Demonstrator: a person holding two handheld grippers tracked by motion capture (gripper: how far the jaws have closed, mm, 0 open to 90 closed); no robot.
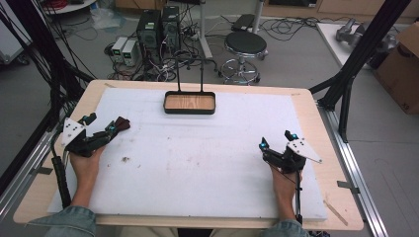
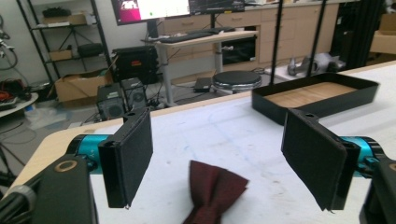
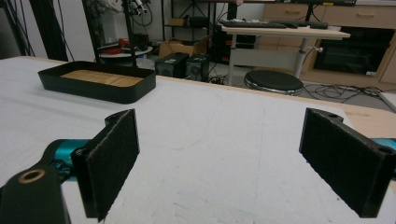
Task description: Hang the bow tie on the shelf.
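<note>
A dark red bow tie (image 1: 123,123) lies on the white mat (image 1: 207,163) at the left side. My left gripper (image 1: 102,123) is open right behind it. In the left gripper view the bow tie (image 2: 215,189) lies low between the two spread jaws of the left gripper (image 2: 222,156), touching neither pad. A black tray (image 1: 189,111) with a wooden floor stands at the far middle of the mat. My right gripper (image 1: 277,139) is open at the right, and the right gripper view shows bare mat between the right gripper (image 3: 224,163) jaws.
Two thin black rods rise behind the tray's (image 2: 322,105) far rim. Small dark crumbs (image 1: 125,159) lie on the mat near the left hand. Black frame posts (image 1: 360,54) stand at the table's right and left. A stool (image 1: 245,44) and computers sit on the floor beyond.
</note>
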